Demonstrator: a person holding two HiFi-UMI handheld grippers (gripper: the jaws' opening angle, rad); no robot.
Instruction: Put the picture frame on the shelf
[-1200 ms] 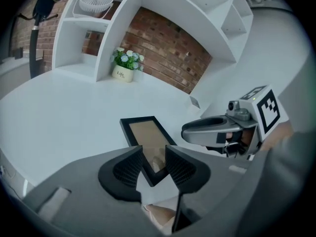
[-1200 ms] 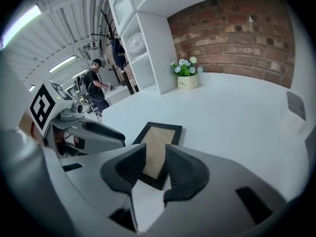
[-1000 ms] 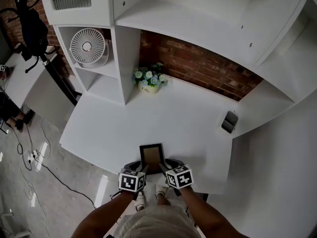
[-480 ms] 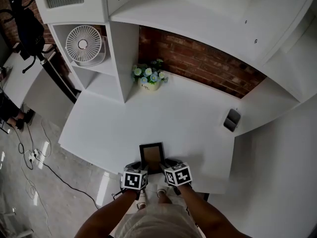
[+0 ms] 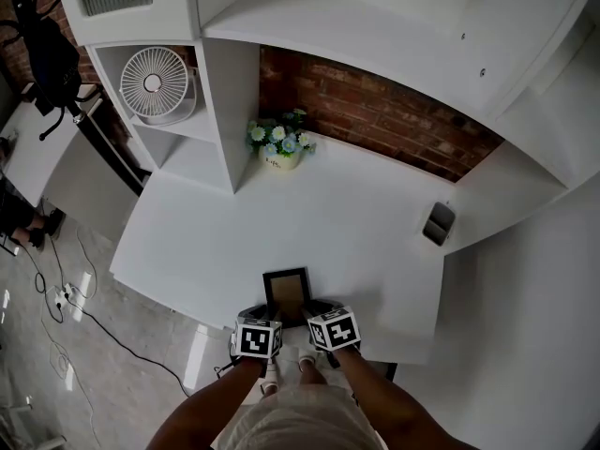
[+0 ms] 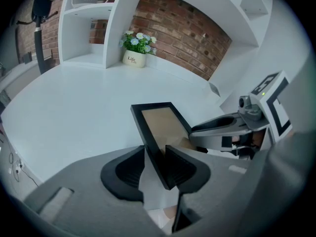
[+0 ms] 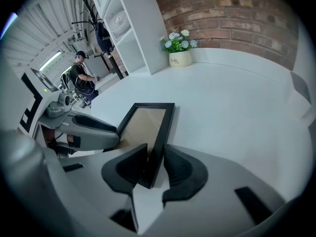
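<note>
A black picture frame (image 5: 286,292) with a tan inside lies at the near edge of the white desk (image 5: 337,214). My left gripper (image 5: 261,315) is at its left side, and the frame's left bar (image 6: 148,132) runs between its pads, which press on it. My right gripper (image 5: 319,311) is at the right side. Its jaws are closing on the frame's right bar (image 7: 163,127), with both pads touching it. The white shelf unit (image 5: 230,82) stands at the back left of the desk.
A white fan (image 5: 153,82) fills one shelf compartment. A pot of flowers (image 5: 278,148) stands by the brick wall (image 5: 375,111). A small dark object (image 5: 437,223) sits at the desk's right. Cables lie on the floor (image 5: 56,298) to the left.
The right gripper's marker cube has shifted slightly left toward the frame. The frame and the left gripper stay where they were.
</note>
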